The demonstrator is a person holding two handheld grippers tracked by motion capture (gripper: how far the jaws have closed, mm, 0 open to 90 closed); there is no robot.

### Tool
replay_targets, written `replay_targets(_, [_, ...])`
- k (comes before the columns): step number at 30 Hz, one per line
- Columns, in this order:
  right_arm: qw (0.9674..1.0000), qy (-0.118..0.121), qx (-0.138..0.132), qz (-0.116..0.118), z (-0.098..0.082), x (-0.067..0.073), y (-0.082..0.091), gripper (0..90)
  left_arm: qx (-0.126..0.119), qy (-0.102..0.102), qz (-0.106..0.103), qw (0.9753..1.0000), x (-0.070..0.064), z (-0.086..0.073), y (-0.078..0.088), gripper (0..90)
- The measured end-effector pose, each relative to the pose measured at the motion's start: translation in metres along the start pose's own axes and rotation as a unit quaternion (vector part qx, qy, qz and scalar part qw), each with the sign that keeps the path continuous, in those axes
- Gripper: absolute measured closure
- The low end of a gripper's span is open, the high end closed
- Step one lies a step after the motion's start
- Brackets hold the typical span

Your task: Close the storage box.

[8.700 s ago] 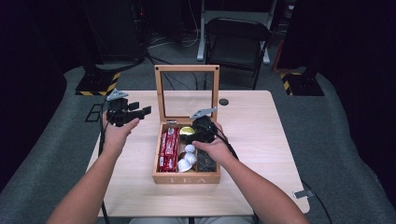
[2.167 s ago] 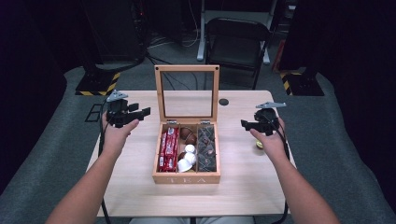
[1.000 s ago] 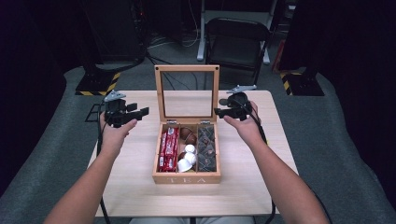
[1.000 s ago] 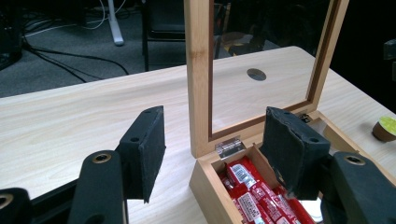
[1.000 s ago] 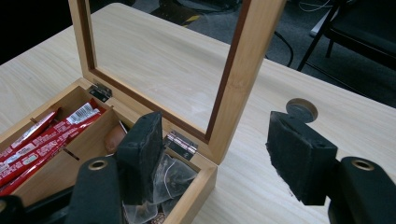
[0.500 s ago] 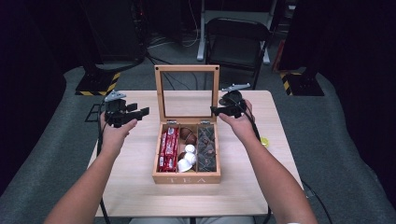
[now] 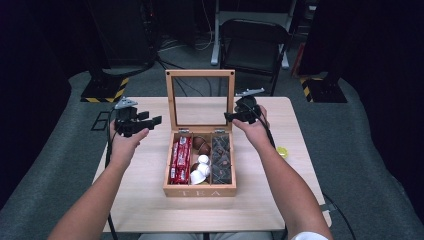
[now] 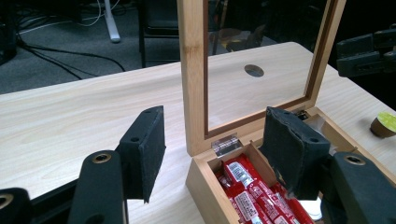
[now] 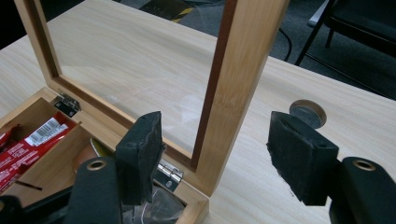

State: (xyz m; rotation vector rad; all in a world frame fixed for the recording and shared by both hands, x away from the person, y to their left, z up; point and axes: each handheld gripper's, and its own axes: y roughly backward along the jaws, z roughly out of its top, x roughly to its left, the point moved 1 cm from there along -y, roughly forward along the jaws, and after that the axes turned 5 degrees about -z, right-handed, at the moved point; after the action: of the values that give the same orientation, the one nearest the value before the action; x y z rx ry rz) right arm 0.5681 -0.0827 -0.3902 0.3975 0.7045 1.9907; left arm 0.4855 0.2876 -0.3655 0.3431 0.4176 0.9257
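Note:
A wooden tea box [image 7: 200,191] stands mid-table with its glass-paned lid [image 7: 200,73] upright. Inside lie red packets [image 7: 179,159], brown and white capsules [image 7: 202,159] and dark sachets [image 7: 221,157]. My left gripper [image 7: 152,120] hovers left of the box, open and holding nothing; in the left gripper view its jaws [image 8: 215,149] frame the lid's left post and the red packets [image 8: 261,198]. My right gripper [image 7: 229,116] is at the lid's right edge, open. In the right gripper view its pads [image 9: 217,154] stand on either side of the lid's right post [image 9: 233,93] without pressing on it.
A green-topped capsule [image 7: 282,151] lies on the table right of the box, seen too in the left gripper view [image 8: 384,125]. A round cable hole [image 9: 307,113] sits behind the lid. A dark chair [image 7: 255,45] stands beyond the table's far edge.
My right gripper has moved left and slightly down, from beside the lid to its right post; before that it left the green-topped capsule on the table's right. The left gripper has stayed put.

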Motion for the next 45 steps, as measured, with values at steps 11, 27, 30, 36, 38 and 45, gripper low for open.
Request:
replay_targets(11, [1.0,-0.002,0.005,-0.001,0.009,-0.003,-0.008,35.1,0.001,0.002,-0.001,1.0,0.0,-0.002,0.0,39.2])
replay_targets(27, [0.9999,0.005,0.008,0.007,0.019,0.006,-0.018,33.2,0.0,0.002,0.001,1.0,0.004,-0.004,0.004,39.2])
replay_targets(30, [0.9999,0.004,0.007,0.007,0.019,0.006,-0.018,33.2,0.0,0.003,0.001,1.0,0.004,-0.005,0.004,39.2])
replay_targets(36, [0.9998,0.0,0.002,0.018,0.02,0.005,-0.02,32.2,0.001,0.002,0.003,1.0,0.005,-0.005,0.005,39.2])
replay_targets(38, [0.9998,0.003,0.002,0.021,0.02,0.004,-0.02,32.2,0.002,0.002,0.003,1.0,0.006,-0.005,0.006,39.2])
replay_targets(45, [0.9997,-0.004,0.002,0.024,0.02,0.003,-0.017,36.7,0.001,0.003,0.004,1.0,0.006,-0.005,0.007,39.2])
